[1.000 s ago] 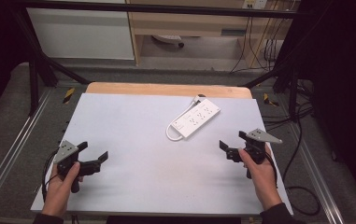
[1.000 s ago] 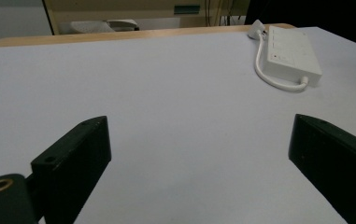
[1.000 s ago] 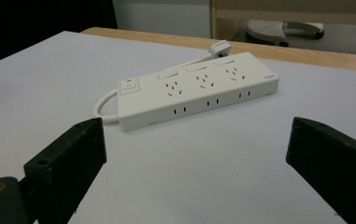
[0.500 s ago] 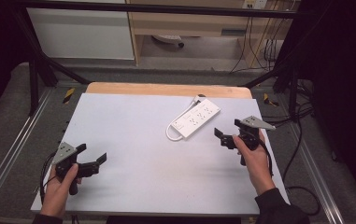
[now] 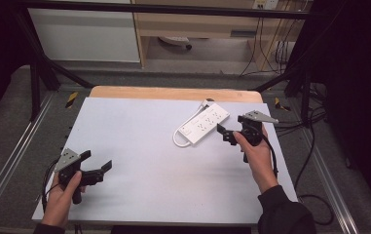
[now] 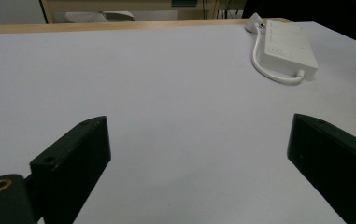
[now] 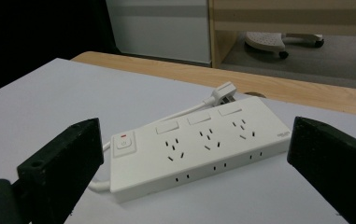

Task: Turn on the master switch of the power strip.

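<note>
A white power strip lies at an angle on the white table top, right of centre and toward the back. Its white cable loops around its near-left end, and the plug rests at its far end. My right gripper is open just right of the strip, jaws pointing at it. In the right gripper view the strip lies close ahead of the spread jaws of the right gripper, apart from them. My left gripper is open near the front left corner, with nothing between its jaws. In the left gripper view its jaws frame bare table, with the strip far off.
A wooden strip edges the table's far side. Metal frame rails run along both sides. Black cables trail over the right edge to the floor. A shelf unit stands behind the table.
My right gripper has moved forward and left, closing on the power strip. My left gripper has drifted slightly toward the table's near edge. Both stay open.
</note>
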A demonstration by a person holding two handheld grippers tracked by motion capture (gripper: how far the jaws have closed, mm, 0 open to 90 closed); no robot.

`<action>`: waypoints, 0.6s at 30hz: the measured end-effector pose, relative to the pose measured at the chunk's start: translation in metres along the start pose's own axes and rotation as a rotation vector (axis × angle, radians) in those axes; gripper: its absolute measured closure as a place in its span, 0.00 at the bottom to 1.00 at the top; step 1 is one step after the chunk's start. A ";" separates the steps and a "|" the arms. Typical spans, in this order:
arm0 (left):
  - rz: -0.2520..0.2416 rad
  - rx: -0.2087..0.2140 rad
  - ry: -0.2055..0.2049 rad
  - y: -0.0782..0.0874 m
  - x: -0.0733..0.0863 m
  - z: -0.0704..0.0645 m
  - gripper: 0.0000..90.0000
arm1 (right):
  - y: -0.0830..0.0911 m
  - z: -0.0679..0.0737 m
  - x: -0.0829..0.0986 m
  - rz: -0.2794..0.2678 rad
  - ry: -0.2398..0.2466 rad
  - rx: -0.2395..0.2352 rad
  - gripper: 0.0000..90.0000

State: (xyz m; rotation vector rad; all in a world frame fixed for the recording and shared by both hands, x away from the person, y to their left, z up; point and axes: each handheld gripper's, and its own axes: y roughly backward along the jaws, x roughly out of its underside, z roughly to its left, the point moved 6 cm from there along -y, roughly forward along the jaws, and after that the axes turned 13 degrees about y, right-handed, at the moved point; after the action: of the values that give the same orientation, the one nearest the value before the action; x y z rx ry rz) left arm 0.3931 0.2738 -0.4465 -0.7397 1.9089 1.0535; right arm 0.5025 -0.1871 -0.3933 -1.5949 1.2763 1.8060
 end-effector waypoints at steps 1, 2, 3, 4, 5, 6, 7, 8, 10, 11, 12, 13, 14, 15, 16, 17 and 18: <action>0.000 0.000 0.000 0.000 0.000 0.000 0.07 | 0.000 0.000 0.000 0.000 0.000 0.000 0.05; 0.005 0.002 -0.004 0.000 0.000 -0.001 0.07 | -0.004 0.000 -0.004 -0.003 -0.006 -0.001 0.05; 0.005 0.002 -0.004 0.000 0.000 -0.001 0.07 | -0.006 0.000 -0.006 -0.005 -0.006 0.000 0.05; 0.007 0.005 -0.003 0.000 0.001 -0.001 0.07 | -0.007 0.000 -0.007 -0.005 -0.007 -0.002 0.05; 0.007 0.004 -0.005 0.000 0.001 -0.001 0.07 | -0.009 0.000 -0.009 -0.006 -0.006 -0.002 0.05; 0.007 0.004 -0.005 0.000 0.001 -0.001 0.07 | -0.011 0.000 -0.010 -0.008 -0.003 0.000 0.06; 0.007 0.003 -0.003 0.000 0.001 -0.001 0.07 | -0.013 0.000 -0.011 -0.009 -0.004 0.001 0.06; 0.007 0.004 -0.003 0.000 0.001 -0.001 0.07 | -0.015 0.000 -0.012 -0.011 -0.005 0.002 0.06; 0.007 0.006 -0.003 0.000 0.001 -0.001 0.07 | -0.019 0.000 -0.014 -0.010 -0.007 0.005 0.06; 0.007 0.005 -0.002 0.000 0.001 -0.001 0.07 | -0.021 -0.001 -0.015 -0.011 -0.007 0.006 0.06; 0.008 0.006 -0.002 0.000 0.001 -0.001 0.06 | -0.022 -0.001 -0.016 -0.015 -0.011 0.008 0.06; 0.008 0.006 -0.002 0.000 0.001 -0.001 0.06 | -0.024 -0.001 -0.017 -0.016 -0.012 0.010 0.06; 0.008 0.006 -0.003 0.000 0.001 -0.001 0.06 | -0.026 -0.002 -0.018 -0.017 -0.009 0.015 0.06; 0.007 0.006 -0.004 0.000 0.001 -0.001 0.06 | -0.027 -0.003 -0.019 -0.018 -0.009 0.019 0.07; 0.007 0.006 -0.004 0.000 0.001 -0.001 0.06 | -0.027 -0.003 -0.019 -0.018 -0.009 0.019 0.07; 0.006 0.006 -0.004 -0.001 0.001 -0.001 0.06 | -0.030 -0.004 -0.020 -0.022 -0.013 0.029 0.09; 0.006 0.006 -0.004 -0.001 0.001 -0.001 0.06 | -0.031 -0.005 -0.021 -0.022 -0.009 0.033 0.11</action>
State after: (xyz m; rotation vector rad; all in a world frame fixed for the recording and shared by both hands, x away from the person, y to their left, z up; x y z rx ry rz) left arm 0.3930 0.2728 -0.4470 -0.7283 1.9119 1.0519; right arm 0.5349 -0.1703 -0.3850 -1.5748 1.2733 1.7680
